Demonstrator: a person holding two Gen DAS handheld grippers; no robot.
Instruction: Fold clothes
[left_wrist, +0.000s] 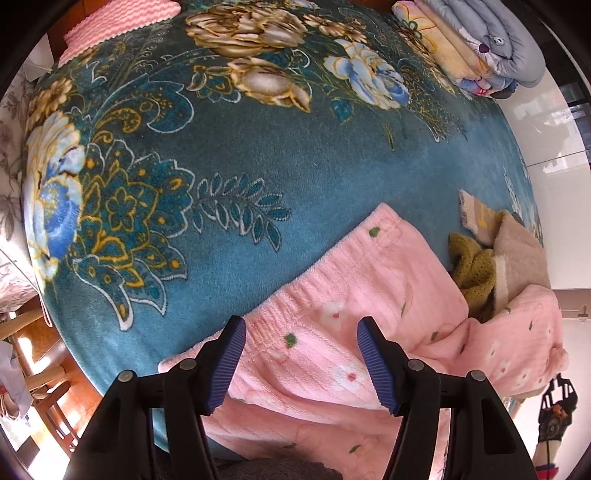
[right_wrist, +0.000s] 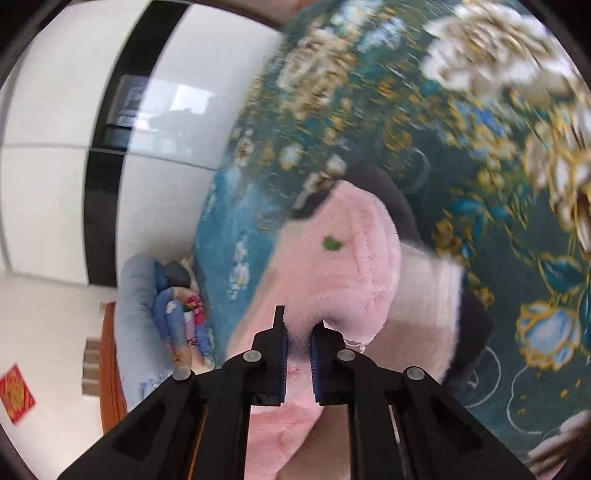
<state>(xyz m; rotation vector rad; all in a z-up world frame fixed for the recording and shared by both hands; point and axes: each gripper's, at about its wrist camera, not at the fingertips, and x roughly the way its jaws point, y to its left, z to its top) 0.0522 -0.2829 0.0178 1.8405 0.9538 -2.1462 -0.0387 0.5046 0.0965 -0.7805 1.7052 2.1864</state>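
Pink fleece trousers (left_wrist: 332, 332) with small flowers and green dots lie on a teal floral blanket (left_wrist: 258, 166), elastic waistband toward the blanket's middle. My left gripper (left_wrist: 301, 332) is open and hovers just above the waistband, one finger on each side of it. My right gripper (right_wrist: 299, 325) is shut on a fold of the same pink fleece (right_wrist: 351, 266) and holds it lifted off the blanket (right_wrist: 461, 166); that view is motion-blurred. My right gripper also shows small in the left wrist view at the lower right edge (left_wrist: 557, 402).
Olive knit (left_wrist: 472, 269) and beige (left_wrist: 517, 254) garments lie to the right of the trousers. Folded quilts (left_wrist: 480, 48) are stacked at the bed's far right corner, seen also in the right wrist view (right_wrist: 159, 314). A pink cloth (left_wrist: 122, 26) lies far left. Wooden chair (left_wrist: 40, 350) stands left.
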